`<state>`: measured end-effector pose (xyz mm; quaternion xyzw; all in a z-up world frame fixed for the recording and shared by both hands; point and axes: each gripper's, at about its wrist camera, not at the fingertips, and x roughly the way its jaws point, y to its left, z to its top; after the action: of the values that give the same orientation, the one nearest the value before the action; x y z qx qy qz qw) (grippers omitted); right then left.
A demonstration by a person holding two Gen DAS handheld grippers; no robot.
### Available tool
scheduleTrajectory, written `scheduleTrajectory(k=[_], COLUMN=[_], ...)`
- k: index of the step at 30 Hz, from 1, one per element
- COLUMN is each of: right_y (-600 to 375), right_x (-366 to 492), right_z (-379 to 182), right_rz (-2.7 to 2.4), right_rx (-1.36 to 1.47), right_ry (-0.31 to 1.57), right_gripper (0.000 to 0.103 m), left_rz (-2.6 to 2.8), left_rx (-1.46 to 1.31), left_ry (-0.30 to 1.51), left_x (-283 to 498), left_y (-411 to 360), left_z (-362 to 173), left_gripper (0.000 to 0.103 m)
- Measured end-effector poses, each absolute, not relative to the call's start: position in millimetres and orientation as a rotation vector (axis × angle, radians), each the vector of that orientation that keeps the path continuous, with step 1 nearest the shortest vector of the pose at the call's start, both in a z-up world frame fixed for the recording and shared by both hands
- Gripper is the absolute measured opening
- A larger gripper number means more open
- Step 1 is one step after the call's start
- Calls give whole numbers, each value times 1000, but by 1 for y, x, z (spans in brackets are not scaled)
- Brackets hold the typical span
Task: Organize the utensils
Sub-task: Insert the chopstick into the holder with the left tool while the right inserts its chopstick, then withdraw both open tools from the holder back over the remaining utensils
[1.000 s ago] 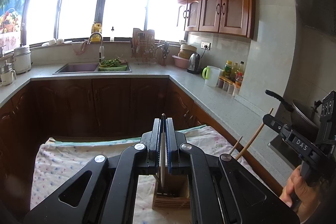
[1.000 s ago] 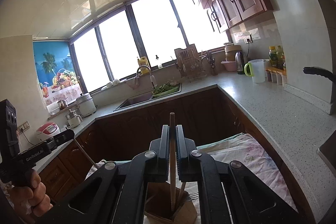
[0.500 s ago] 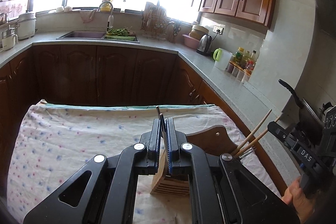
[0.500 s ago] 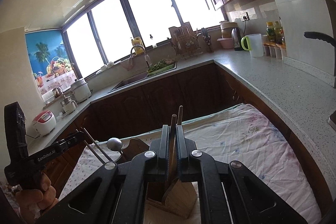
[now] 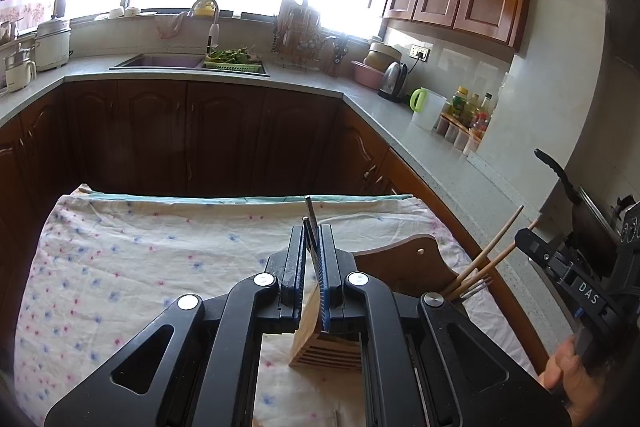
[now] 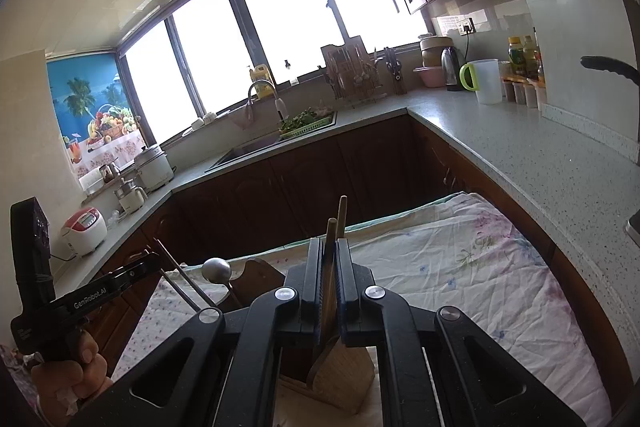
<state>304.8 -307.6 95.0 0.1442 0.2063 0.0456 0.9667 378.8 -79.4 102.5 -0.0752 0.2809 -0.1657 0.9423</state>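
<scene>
My left gripper (image 5: 312, 231) is shut on thin metal chopsticks (image 5: 309, 213) whose tips poke up past the fingers. Straight below it a light wooden utensil holder (image 5: 310, 347) stands on the floral tablecloth (image 5: 140, 267). In the right wrist view my right gripper (image 6: 329, 243) is shut on wooden chopsticks (image 6: 341, 211) above the same holder (image 6: 344, 379). Those wooden chopsticks (image 5: 500, 243) slant up at the right of the left wrist view. A metal ladle (image 6: 216, 269) rises beside the holder's dark back board (image 6: 256, 275). The chopsticks' lower ends are hidden by the grippers.
Grey countertops (image 5: 460, 179) wrap around the table, with a sink (image 5: 160, 61), kettle (image 5: 394, 81), white jug (image 5: 428, 107) and bottles. A black pan handle (image 5: 556, 171) juts out at the right. A person's hand (image 6: 76, 375) holds the left gripper. Dark cabinets stand beyond the table's far edge.
Both grippers have come down and tipped toward the table with their chopsticks, bringing the holder and cloth into fuller view. Over the last half second neither has moved.
</scene>
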Motion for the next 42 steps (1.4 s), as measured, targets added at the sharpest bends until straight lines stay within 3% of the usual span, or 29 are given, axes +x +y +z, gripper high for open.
scheduleTrajectory(k=[4,8,9,12,13,16,17,18,23,42], right_y=[-309,-312,-312,-315,-315,-316,-316,-316,-314,-284], right_x=[305,301,298,288,284,273,269,264,239,161], right_z=[92,93,94,99,100,103,104,104,103,42], right_rz=[97,104,103,109,109,121,124,126,129,144], right_rx=[296,309,311,330,333,346,351,352,352,286], right_ry=[421,415,408,382,373,362,358,349,336,494], right_gripper=[7,22,29,54,58,76,86,93,102,102], left_rz=[-335,-339,-336,-320,-312,-301,-292,-285,-261,-190], left_rx=[-151,-157,-154,-159,-165,-194,-197,-198,-229,-237], left_ry=[585,594,597,587,581,571,567,564,584,749], left_x=[381,379,378,371,367,357,353,349,328,231], left_y=[-79,-78,-78,-73,-71,-61,-57,-54,-33,9], left_z=[102,102,103,104,105,108,109,109,103,29], left_gripper=[6,7,13,48,59,76,81,82,89,90])
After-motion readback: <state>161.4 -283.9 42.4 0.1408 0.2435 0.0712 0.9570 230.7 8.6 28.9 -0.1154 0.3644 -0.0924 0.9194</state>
